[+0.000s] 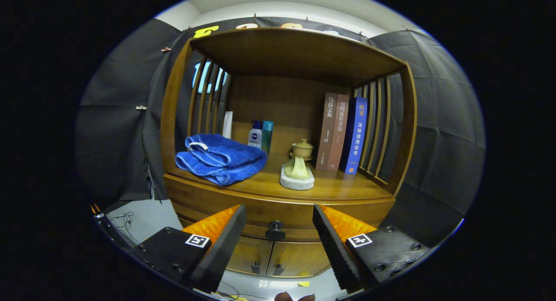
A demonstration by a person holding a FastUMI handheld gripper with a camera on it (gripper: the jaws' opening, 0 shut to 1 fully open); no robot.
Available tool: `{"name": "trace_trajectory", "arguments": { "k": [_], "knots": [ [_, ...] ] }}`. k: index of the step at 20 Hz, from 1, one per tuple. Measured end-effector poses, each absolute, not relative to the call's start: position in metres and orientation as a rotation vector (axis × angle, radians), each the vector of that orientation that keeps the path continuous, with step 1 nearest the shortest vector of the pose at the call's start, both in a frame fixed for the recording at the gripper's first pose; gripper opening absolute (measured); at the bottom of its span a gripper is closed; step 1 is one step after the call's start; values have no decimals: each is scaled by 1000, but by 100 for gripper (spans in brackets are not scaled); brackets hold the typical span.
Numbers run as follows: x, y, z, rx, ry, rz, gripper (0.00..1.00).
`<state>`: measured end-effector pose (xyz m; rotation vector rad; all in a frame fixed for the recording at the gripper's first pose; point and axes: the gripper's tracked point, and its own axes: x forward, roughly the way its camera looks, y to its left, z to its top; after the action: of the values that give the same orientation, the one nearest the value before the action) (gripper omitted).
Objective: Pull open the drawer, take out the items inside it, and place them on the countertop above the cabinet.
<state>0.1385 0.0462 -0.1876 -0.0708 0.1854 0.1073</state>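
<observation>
A wooden cabinet (286, 205) stands ahead of me. Its drawer (217, 212) runs under the countertop (339, 186) and is shut, with a dark round knob (275, 226) at its middle. My gripper (279, 214) is open, its two black fingers spread wide on either side of the knob, a little short of it. Nothing is held. What lies inside the drawer is hidden.
On the countertop lie a folded blue towel (219, 159), two bottles (260, 136), a pale ceramic piece on a white pad (298, 170), a lidded cup (302, 149) and three upright books (343, 133). Two small doors (269, 257) sit below the drawer. Cables (124, 220) trail on the floor at left.
</observation>
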Motion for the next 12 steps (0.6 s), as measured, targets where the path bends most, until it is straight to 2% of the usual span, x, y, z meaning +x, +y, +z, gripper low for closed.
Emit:
{"name": "trace_trajectory", "arguments": {
  "k": [12],
  "knots": [
    [56,37,-99,11,134,104,99]
  ]
}}
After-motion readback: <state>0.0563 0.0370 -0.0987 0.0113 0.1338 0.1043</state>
